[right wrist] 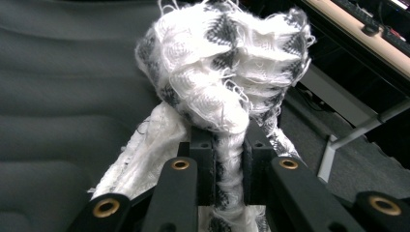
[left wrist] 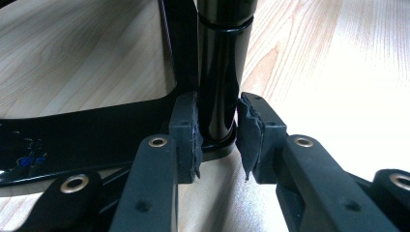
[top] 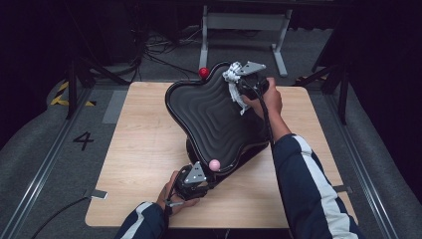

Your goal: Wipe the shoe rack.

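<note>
A black ribbed chair seat (top: 214,119) stands tilted on the wooden table (top: 144,149), its grooved face (right wrist: 63,96) showing in the right gripper view. My right gripper (top: 240,79) is at the seat's far right edge, shut on a white and grey frayed cloth (top: 232,82). The cloth (right wrist: 222,72) bunches above the right gripper (right wrist: 227,159), and a twisted strand is pinched between the pads. My left gripper (top: 203,182) is low at the seat's near end. In its own view the left gripper (left wrist: 217,137) is shut on the chair's black column (left wrist: 220,72).
A red ball (top: 203,72) sits at the seat's far edge and a pink ball (top: 214,165) at its near edge. A black base arm (left wrist: 87,140) lies on the table left of the column. A grey desk frame (top: 244,30) stands beyond the table.
</note>
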Demonstrator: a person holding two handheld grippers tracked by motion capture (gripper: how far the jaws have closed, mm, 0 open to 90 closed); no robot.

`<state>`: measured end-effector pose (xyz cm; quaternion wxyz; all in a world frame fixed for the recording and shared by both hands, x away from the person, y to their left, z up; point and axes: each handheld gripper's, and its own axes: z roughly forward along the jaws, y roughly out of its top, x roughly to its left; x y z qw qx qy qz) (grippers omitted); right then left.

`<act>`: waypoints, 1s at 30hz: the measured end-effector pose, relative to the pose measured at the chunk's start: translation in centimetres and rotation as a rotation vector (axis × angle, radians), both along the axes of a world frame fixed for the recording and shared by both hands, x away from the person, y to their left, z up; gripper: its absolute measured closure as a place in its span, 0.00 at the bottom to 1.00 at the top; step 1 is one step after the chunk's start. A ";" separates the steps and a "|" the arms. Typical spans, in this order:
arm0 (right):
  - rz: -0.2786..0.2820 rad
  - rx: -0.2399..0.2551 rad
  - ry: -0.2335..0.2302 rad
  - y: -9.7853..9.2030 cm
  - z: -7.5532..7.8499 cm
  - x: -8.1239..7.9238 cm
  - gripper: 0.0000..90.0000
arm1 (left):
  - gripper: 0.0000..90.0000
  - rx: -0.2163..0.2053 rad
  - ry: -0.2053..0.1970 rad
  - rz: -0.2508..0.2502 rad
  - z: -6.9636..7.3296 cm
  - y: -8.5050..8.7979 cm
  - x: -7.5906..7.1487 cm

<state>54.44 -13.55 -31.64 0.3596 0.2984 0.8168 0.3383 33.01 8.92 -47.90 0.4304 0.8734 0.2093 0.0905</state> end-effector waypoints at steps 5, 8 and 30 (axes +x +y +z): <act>0.002 0.003 0.002 -0.1 -0.2 -0.4 0.89 | 0.77 0.000 0.001 0.000 0.0 0.0 0.0; 0.028 0.003 0.004 0.2 -0.4 -1.2 0.89 | 0.77 0.003 -0.002 0.000 0.0 0.0 0.0; 0.264 -0.013 -0.033 6.3 -1.0 -7.1 0.89 | 0.77 0.004 -0.001 -0.002 0.0 0.0 0.0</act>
